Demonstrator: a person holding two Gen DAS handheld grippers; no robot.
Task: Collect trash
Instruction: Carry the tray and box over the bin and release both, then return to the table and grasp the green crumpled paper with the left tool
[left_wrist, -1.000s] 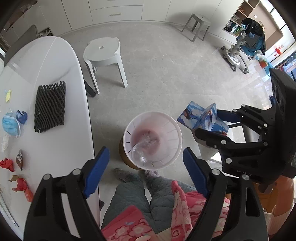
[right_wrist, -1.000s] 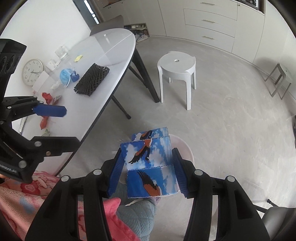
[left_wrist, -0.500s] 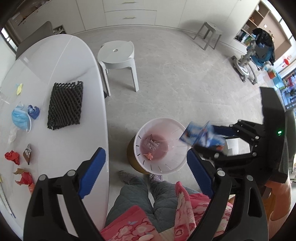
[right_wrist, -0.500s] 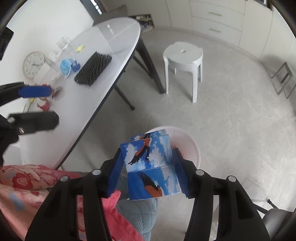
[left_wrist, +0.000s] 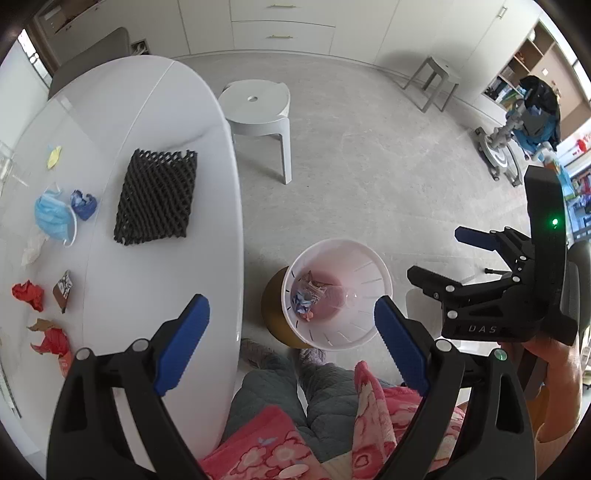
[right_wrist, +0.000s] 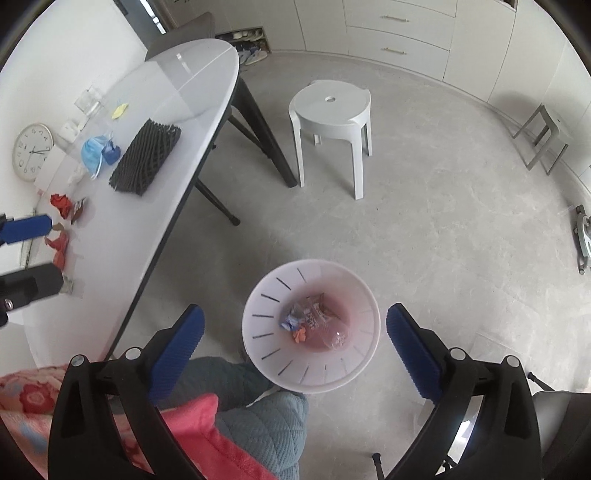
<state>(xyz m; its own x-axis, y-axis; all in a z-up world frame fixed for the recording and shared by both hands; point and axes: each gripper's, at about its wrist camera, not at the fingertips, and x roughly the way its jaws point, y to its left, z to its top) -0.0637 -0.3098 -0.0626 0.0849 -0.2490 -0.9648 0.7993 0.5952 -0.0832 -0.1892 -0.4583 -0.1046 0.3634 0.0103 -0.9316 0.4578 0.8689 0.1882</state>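
Trash (left_wrist: 155, 199) remaining on the table (left_wrist: 207, 258) lies left of my left gripper (left_wrist: 291, 343), nearer it than my right gripper (right_wrist: 293, 350); both gape, empty.

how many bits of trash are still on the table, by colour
red crumpled paper: 2
blue: 2, face mask and small wrapper
black foam net: 1
yellow scrap: 1
brown wrapper: 1
white tissue: 1
total: 8
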